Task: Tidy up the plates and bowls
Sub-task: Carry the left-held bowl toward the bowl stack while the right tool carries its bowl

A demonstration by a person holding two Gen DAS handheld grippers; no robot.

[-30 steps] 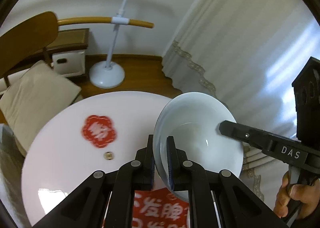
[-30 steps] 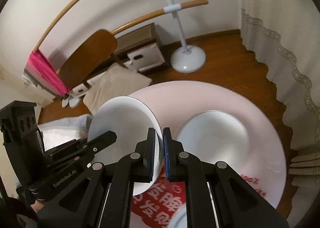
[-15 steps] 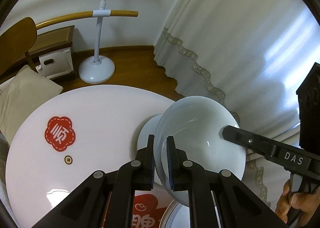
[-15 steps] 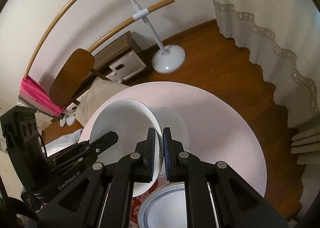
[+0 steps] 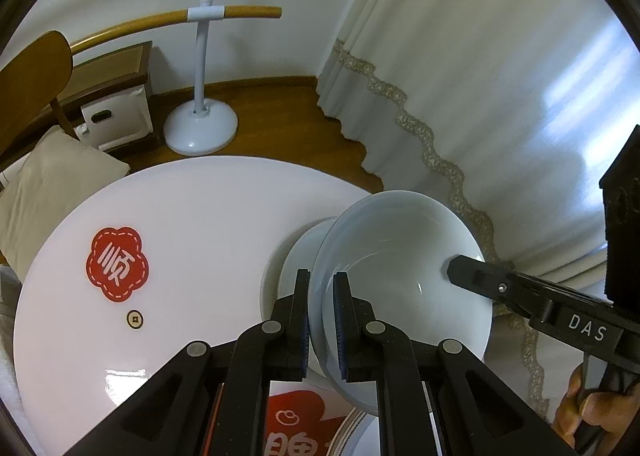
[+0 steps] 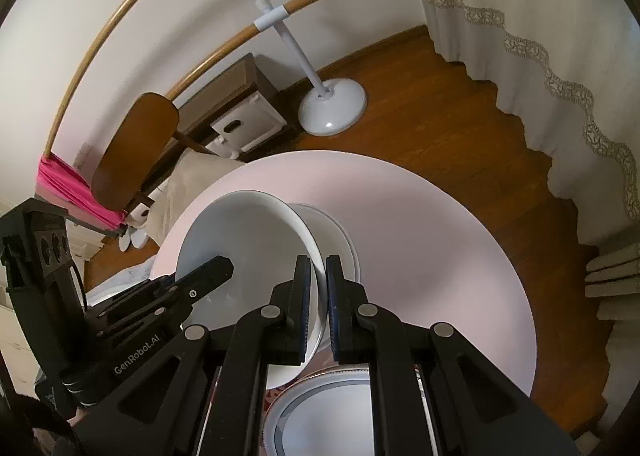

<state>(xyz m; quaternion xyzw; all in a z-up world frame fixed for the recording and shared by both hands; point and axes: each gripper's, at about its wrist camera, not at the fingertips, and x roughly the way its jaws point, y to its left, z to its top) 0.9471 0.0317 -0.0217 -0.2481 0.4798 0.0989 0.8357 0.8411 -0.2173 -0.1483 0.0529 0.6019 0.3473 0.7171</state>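
A white bowl (image 5: pixel 404 280) is held in the air between both grippers over the round white table (image 5: pixel 192 216). My left gripper (image 5: pixel 322 316) is shut on its left rim. My right gripper (image 6: pixel 318 296) is shut on the opposite rim of the same bowl (image 6: pixel 248 256). A second white bowl (image 5: pixel 298 256) sits on the table just behind and below it, partly hidden; it also shows in the right wrist view (image 6: pixel 336 244). A plate with a grey ring (image 6: pixel 340 416) lies at the near table edge under the right gripper.
Red stickers (image 5: pixel 116 264) mark the tabletop. A white floor stand (image 5: pixel 200 128), a wooden chair (image 6: pixel 136 148) with a cushion and a low cabinet (image 5: pixel 116 96) stand behind the table. Curtains (image 5: pixel 460 76) hang to the right.
Both grippers carried the bowl across the table, so it now hangs right over the second bowl. The ringed plate has come into view below. The grip has not changed.
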